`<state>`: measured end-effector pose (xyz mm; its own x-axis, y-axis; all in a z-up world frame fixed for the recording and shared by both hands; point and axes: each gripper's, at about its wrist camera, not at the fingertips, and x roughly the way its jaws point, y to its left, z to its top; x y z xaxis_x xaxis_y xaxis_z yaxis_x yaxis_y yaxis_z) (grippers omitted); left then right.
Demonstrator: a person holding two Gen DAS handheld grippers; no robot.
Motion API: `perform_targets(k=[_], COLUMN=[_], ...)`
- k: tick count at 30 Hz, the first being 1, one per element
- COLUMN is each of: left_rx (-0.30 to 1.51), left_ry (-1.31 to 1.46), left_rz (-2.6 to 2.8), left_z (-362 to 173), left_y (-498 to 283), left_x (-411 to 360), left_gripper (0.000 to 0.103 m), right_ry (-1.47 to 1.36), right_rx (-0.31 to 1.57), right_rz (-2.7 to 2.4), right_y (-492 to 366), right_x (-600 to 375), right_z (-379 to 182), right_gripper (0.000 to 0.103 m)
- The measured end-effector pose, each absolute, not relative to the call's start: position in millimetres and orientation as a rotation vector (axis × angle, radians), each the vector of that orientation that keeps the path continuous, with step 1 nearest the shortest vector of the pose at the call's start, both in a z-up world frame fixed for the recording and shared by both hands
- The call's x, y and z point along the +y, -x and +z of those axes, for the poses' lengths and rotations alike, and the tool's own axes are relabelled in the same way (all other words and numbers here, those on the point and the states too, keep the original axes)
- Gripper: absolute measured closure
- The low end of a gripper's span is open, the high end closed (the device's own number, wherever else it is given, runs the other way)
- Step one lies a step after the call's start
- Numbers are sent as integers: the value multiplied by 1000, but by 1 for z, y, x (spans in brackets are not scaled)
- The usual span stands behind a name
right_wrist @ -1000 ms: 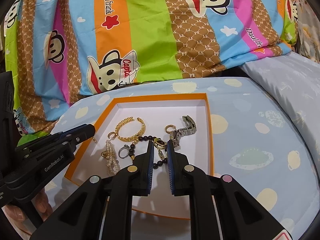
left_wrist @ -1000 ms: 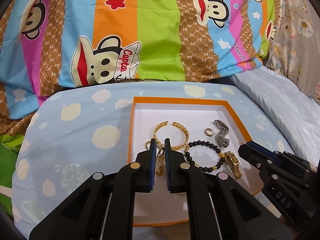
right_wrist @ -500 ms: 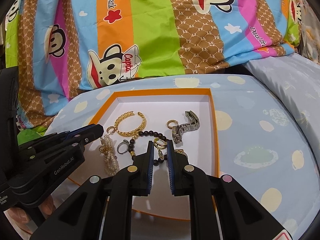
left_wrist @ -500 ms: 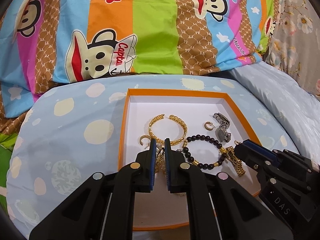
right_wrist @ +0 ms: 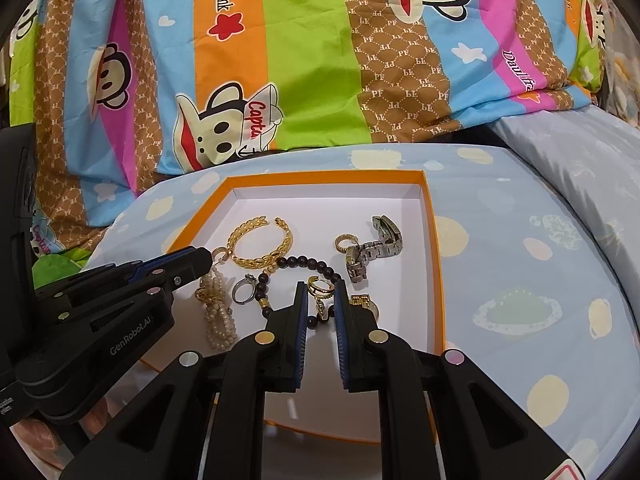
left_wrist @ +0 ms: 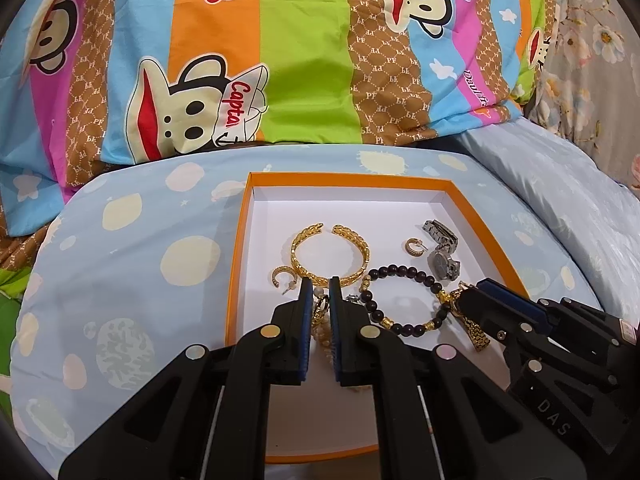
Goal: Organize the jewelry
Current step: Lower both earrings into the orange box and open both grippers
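An orange-rimmed tray [left_wrist: 236, 264] holding the jewelry [left_wrist: 330, 254] sits at frame center on a blue spotted sheet [left_wrist: 132, 264], with a striped monkey-print quilt [left_wrist: 304, 60] filling the top. Both the left gripper [left_wrist: 320, 286] and the right gripper [right_wrist: 322, 286] hang over the tray's lower half, jaws slightly parted, gripping nothing.

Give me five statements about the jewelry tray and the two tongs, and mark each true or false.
1. All the jewelry lies inside the orange-rimmed tray. True.
2. The gold cuff bracelet is a closed ring. False: it has a gap at its far side.
3. The silver watch sits near the tray's right wall. True.
4. The left tongs are spread wide over the dark bead bracelet. False: they are narrowly open above the pearl piece.
5. The right tongs have lifted a gold ring clear of the tray. False: they are open, and the ring shows between the fingers.
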<state>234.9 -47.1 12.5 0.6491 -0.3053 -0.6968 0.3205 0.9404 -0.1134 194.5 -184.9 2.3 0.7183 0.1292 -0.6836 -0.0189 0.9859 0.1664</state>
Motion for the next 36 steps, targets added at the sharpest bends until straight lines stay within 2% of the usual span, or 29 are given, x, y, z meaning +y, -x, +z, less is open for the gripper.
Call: perform_targets(k=[27,31,36], left_rx=[785,780,772], left_ry=[-17,-20,-58], left_rz=[-328,-319,-304], left_z=[11,10,4], left_y=[-235,-235,-230], left_x=[-45,-45,-48], left_gripper=[94,87,87], right_ry=[-160,-156,-190], right_rx=[759,762,738], right_rz=[77,78,80], right_y=[-194,-194,-187], right_x=[-187,-187,-193], right_z=[2,1,2], right_gripper=[90,90,89])
